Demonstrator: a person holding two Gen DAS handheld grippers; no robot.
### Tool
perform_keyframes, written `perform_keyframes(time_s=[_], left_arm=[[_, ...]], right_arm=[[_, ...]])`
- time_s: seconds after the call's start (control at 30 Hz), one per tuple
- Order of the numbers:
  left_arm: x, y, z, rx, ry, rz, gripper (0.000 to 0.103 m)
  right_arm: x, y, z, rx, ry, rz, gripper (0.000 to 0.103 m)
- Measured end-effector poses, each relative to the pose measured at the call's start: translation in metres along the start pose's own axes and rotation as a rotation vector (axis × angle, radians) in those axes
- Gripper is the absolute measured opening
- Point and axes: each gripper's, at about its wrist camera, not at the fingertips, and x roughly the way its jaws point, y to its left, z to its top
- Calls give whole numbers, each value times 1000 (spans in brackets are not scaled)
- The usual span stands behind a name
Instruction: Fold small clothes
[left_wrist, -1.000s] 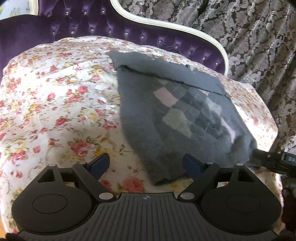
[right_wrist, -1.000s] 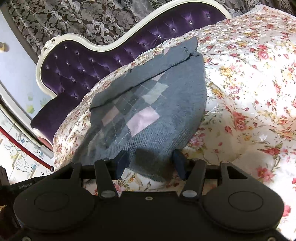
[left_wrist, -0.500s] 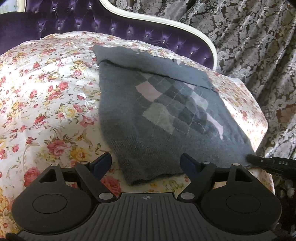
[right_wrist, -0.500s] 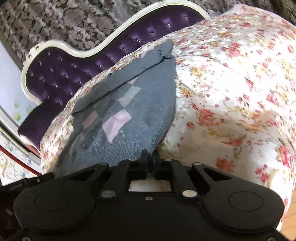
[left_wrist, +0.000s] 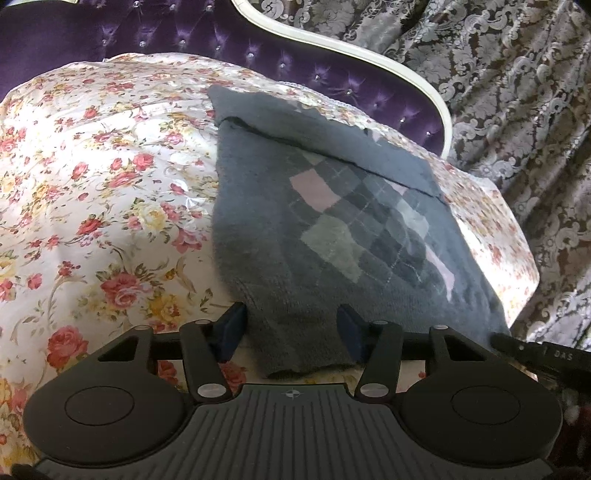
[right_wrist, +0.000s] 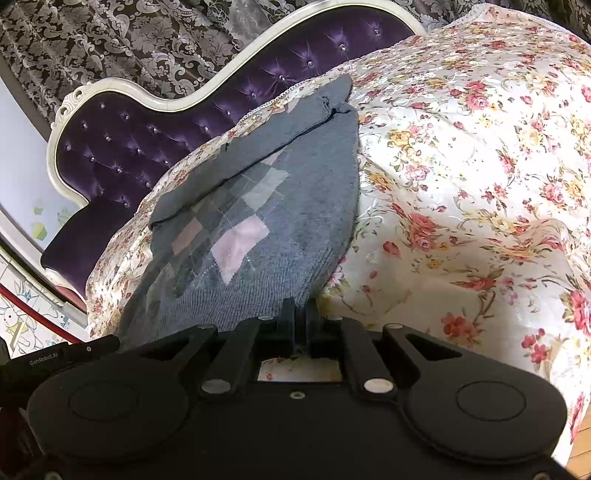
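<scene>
The right gripper (right_wrist: 300, 314) is clamped on the sweater's (right_wrist: 258, 221) near hem. Only the left view shows the left gripper (left_wrist: 291, 328), fingers spread either side of that hem on the bedspread (left_wrist: 92, 203).

I count one grey argyle sweater (left_wrist: 332, 236), one floral bedspread (left_wrist: 103, 206), one purple tufted headboard (right_wrist: 155, 122), my two grippers (left (left_wrist: 291, 328), right (right_wrist: 300, 314)).
</scene>
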Motion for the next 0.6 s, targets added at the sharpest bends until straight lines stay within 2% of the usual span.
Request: perform_keyframes(time_s=[0.03,0.07,0.1,0.2,0.37,0.6], left_arm=[[1,-1,0,13,-2,1,50],[2,-2,-1,27,-10,7,40],[3,-3,0,32,-8,18,5],[4,7,2,-34,0,-39,4],[-8,11,20,-66,-46,-56,4],[-15,6,68,-81,-104,-158,4]], right_arm=[[1,0,0,-1,1,0,13],[1,0,0,0,3,1,13],[2,0,0,1,4,2,13],[2,0,2,9,7,12,13],[-5,-1,12,48,-12,55,12],[-8,11,56,65,-82,169,12]])
